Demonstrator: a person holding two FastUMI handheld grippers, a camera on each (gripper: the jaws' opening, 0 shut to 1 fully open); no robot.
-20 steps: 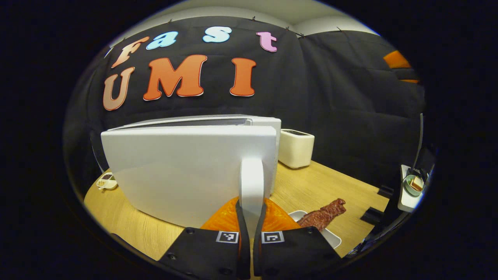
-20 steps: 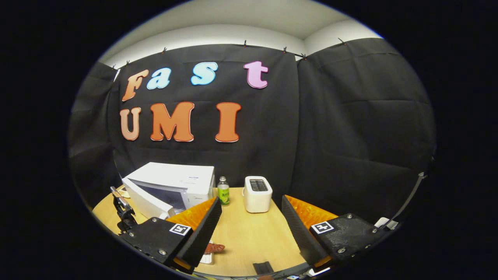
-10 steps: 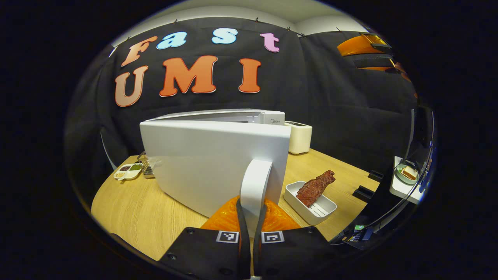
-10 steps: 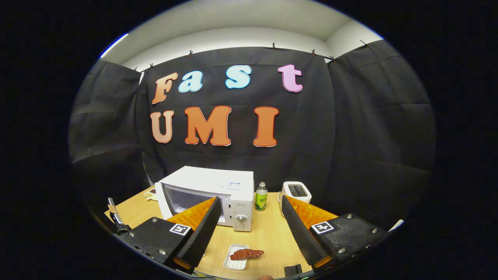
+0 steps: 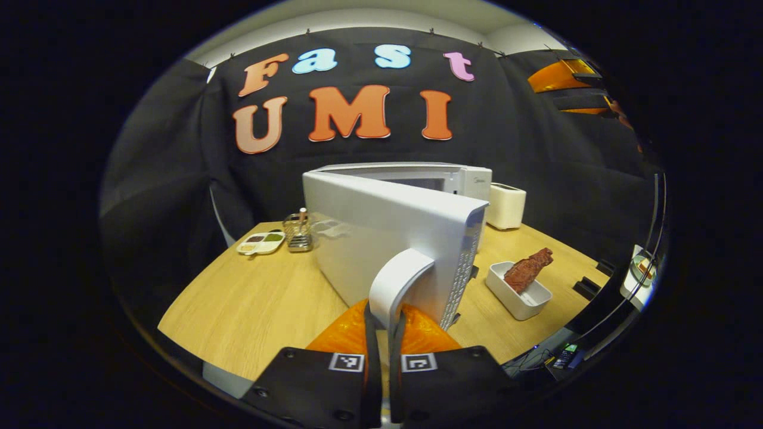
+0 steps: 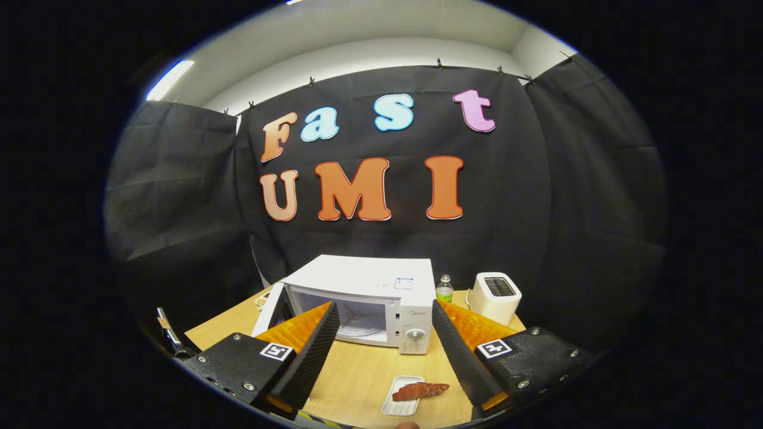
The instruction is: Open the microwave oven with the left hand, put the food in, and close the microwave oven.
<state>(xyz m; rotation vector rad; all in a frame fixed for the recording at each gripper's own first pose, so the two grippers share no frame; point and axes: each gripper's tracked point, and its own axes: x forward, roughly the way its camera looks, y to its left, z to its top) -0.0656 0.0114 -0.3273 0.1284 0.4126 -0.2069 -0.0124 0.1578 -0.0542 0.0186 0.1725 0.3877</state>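
Door (image 5: 381, 226) of the microwave (image 6: 369, 301) has swung wider, cavity now exposed; left claw (image 5: 381, 333) stays clamped on its handle (image 5: 396, 283). Food (image 6: 420, 390) waits in its tray (image 6: 400, 406) on the worktop (image 6: 357, 381), below the parted right claw (image 6: 384, 351)

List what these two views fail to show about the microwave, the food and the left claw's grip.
- Microwave cavity: in the right gripper view, its left part sits behind the right claw.
- Meat in its tray: too small to identify.
- Left claw on the door handle: in the left gripper view, finger contact is hidden beneath the handle.
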